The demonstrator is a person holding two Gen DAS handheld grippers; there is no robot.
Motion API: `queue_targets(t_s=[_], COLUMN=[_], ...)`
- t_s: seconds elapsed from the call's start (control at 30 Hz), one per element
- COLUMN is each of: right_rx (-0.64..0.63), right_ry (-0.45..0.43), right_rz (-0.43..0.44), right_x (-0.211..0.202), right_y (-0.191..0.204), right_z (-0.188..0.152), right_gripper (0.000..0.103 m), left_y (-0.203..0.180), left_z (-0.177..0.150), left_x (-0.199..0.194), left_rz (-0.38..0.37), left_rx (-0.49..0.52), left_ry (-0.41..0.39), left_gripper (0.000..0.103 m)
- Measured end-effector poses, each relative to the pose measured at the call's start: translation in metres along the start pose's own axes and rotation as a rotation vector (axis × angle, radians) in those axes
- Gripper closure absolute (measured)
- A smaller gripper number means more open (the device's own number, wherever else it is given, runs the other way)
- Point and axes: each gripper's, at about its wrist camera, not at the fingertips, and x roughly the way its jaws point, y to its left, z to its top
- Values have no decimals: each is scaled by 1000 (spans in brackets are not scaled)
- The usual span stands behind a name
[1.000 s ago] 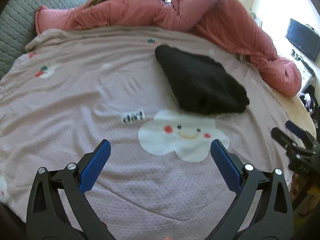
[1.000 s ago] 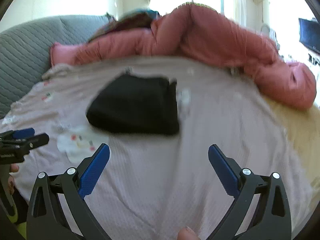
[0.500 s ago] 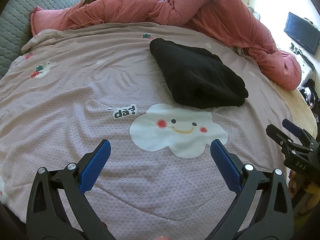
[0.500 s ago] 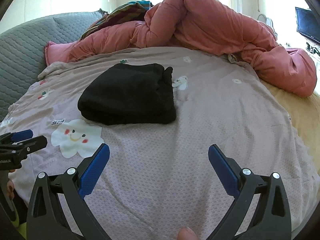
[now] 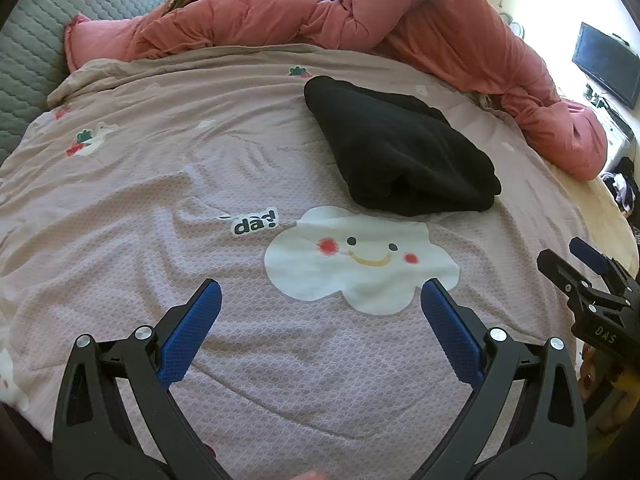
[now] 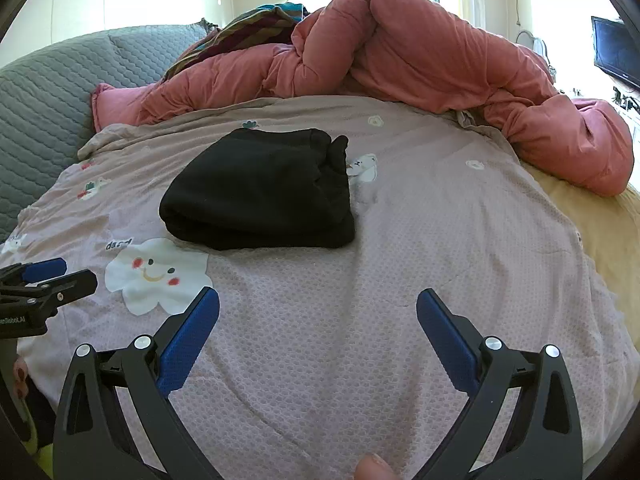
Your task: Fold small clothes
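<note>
1. Left gripper (image 5: 320, 292): fingers spread wide, nothing between them, low centre of the left wrist view, above the pinkish bedspread (image 5: 140, 184).
2. Right gripper (image 6: 318, 302): fingers also spread wide and bare, low centre of the right wrist view; it also shows at the right edge of the left wrist view.
3. Folded black garment (image 5: 400, 152): lies flat on the bedspread, upper right of centre in the left wrist view, upper left of centre in the right wrist view (image 6: 260, 192). Well apart from both grippers.
4. White smiling cloud print (image 5: 360, 260): just below the garment, its upper edge nearly touching it.
5. Black "da!" label (image 5: 254, 224) left of the cloud.
6. Salmon-pink duvet (image 6: 420, 60) bunched across the top of frame, behind the garment.
7. Grey quilted headboard (image 6: 60, 92) upper left.
8. Dark TV screen (image 5: 606, 64) at right edge.
</note>
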Motion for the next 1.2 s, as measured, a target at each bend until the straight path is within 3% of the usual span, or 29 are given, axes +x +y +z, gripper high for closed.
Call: queue_targets(t_s=[1.2], right_rx=[-11], right_ry=[7], right_rz=[-6], right_x=[0], right_y=[3], right_z=[2], right_gripper=[5], left_y=[5], left_z=[3], left_x=[-4], left_rz=[16], left_rx=[-2], left_ry=[-5], left_gripper=[10])
